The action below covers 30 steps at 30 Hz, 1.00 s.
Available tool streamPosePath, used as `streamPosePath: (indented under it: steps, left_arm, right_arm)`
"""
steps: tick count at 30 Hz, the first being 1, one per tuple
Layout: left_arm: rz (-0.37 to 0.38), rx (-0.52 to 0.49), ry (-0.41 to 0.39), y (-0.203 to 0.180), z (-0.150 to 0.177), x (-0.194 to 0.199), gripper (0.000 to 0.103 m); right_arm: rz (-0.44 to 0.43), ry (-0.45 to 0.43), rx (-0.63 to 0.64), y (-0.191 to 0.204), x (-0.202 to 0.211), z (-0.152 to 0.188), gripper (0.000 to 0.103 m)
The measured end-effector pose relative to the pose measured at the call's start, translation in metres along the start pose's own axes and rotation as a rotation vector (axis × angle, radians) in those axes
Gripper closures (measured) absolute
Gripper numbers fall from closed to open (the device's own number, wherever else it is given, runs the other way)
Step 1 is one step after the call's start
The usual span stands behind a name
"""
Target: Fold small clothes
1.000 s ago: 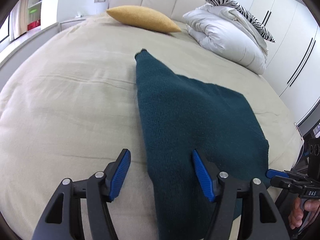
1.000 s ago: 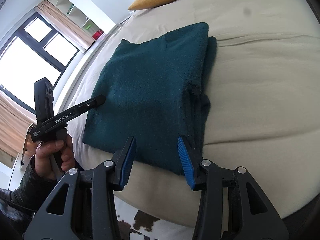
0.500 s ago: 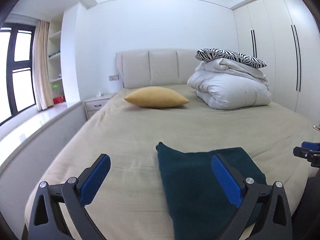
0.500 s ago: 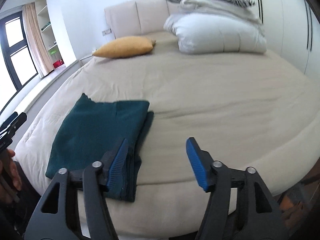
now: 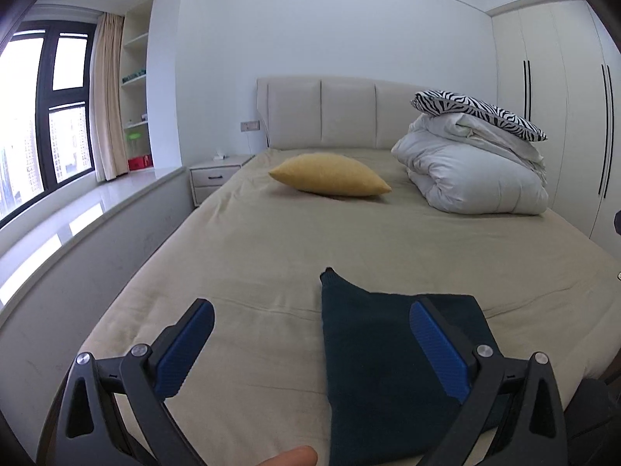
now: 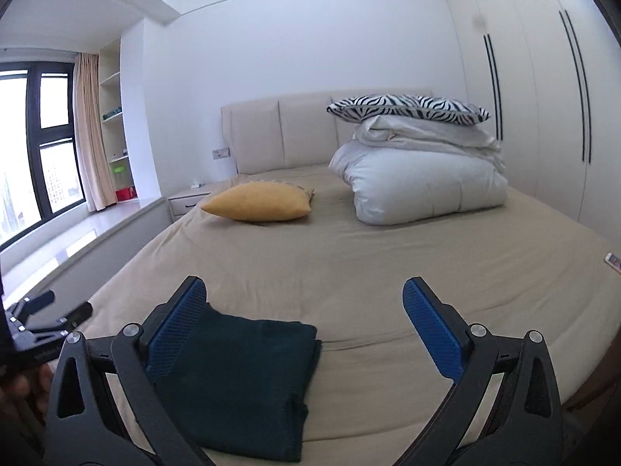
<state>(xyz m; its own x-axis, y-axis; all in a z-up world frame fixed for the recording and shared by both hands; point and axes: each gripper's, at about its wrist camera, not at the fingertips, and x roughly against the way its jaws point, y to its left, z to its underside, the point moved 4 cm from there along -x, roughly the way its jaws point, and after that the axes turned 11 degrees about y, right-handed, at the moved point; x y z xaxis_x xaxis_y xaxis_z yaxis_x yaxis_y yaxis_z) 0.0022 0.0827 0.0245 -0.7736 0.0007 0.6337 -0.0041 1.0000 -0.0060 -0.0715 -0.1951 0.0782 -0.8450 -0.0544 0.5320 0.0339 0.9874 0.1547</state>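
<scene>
Knitwear, a folded dark-teal sweater [image 6: 248, 380], lies flat at the foot of the beige bed [image 6: 368, 272], at 6 o'clock from the yellow cushion [image 6: 258, 204]. Left gripper [image 5: 310, 353] and right gripper [image 6: 304, 334] both gape wide above it, holding nothing. A white duvet [image 6: 423, 190] carries a zebra-print pillow [image 6: 407, 108].

Yellow cushion [image 5: 330, 174], white duvet [image 5: 477, 178] under zebra pillow [image 5: 477, 114], on bed [image 5: 271, 256].
</scene>
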Motion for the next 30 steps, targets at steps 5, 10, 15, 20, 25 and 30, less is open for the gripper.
streamPosePath:
  steps: [5,10,15,20,25,30]
  left_arm:
    - [0.045,0.016,0.17,-0.01,0.028,-0.039,0.0]
    - [0.031,0.023,0.299,-0.014,0.06,-0.073,0.0]
    - [0.019,0.03,0.331,-0.009,0.071,-0.084,0.0]
    - [0.016,0.03,0.349,-0.007,0.076,-0.089,0.0]
    - [0.011,0.019,0.355,-0.009,0.08,-0.092,0.0]
    - [0.009,0.018,0.363,-0.009,0.084,-0.095,0.0]
  right_arm:
    - [0.05,0.173,-0.027,0.007,-0.031,0.011,0.0]
    - [0.105,0.322,0.002,0.001,-0.085,0.056,0.0]
    - [0.142,0.436,0.001,-0.002,-0.127,0.099,0.0]
    - [0.157,0.529,0.017,-0.003,-0.162,0.136,0.0]
    - [0.166,0.567,0.023,-0.002,-0.172,0.151,0.0]
    - [0.161,0.564,0.023,0.0,-0.163,0.143,0.0]
